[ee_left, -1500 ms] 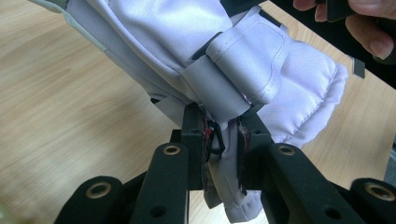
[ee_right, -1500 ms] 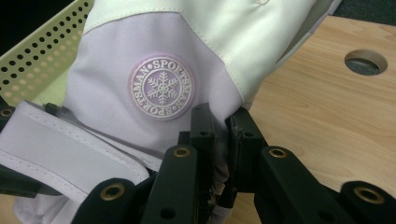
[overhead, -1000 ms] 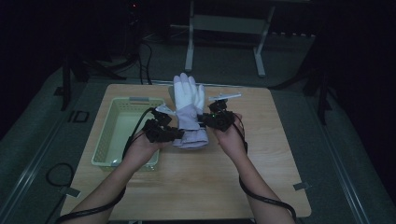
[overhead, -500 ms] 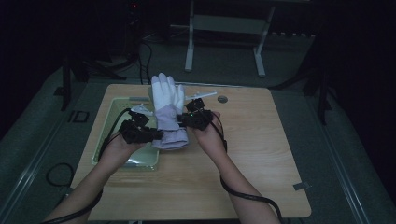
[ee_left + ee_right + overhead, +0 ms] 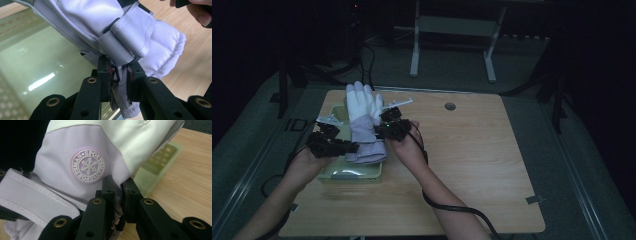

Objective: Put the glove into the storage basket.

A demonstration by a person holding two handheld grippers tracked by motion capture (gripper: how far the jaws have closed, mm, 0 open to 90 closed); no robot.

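Observation:
A white and pale lilac ski glove (image 5: 364, 120) hangs between both grippers over a light green bin (image 5: 352, 172) at the table's left. My left gripper (image 5: 343, 147) is shut on the glove's cuff; its jaws pinch the fabric (image 5: 119, 82) just above the bin's floor (image 5: 45, 72). My right gripper (image 5: 382, 131) is shut on the glove's other side, just below a round snowflake badge (image 5: 88, 165). The glove's fingers point away from the person, toward the table's far edge.
The wooden table (image 5: 482, 150) stretches bare to the right of the bin, with a round cable hole (image 5: 450, 106) near its far edge. Cables trail from both grippers. A metal stand (image 5: 452, 40) sits on the floor beyond the table.
Both hands have carried the glove leftward across the table, from its middle to above the green bin. Both grips stayed as they were.

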